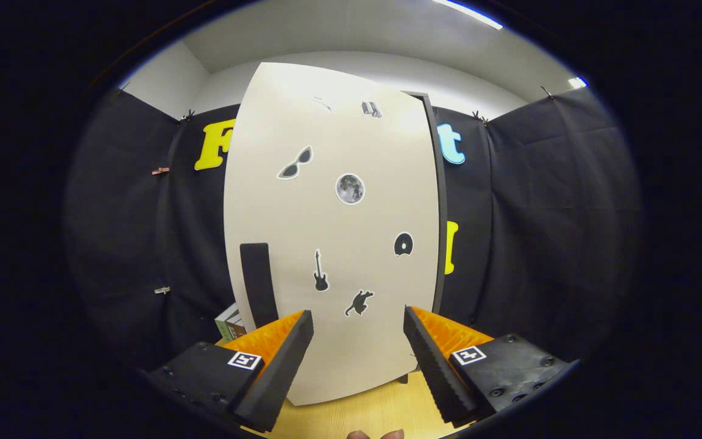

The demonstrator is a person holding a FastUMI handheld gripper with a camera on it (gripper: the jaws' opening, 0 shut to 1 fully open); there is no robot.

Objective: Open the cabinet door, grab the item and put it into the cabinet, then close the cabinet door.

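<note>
While my gripper (358, 341) hangs spread wide and empty, white cabinet door (333, 231) closed just ahead, black handle (258, 283) beyond my left finger, boxed item (230, 323) at tabletop (357, 414) left edge beside cabinet.

1. The gripper view rides on the gripper (358, 360) and looks forward along its two fingers, which stand spread apart with nothing between them.
2. It faces the cabinet door (333, 231) almost head-on and close, so the pale door takes up the middle of the scene from near the ceiling down to the tabletop (351, 411).
3. The fisheye lens bows the door's straight edges outward.
4. The camera sits low, just above the wooden tabletop, tilted slightly upward.
5. Past the door's sides the booth's black cloth wall (540, 231) curves round; a boxed item (229, 323) shows just beside the door's lower left edge.
</note>
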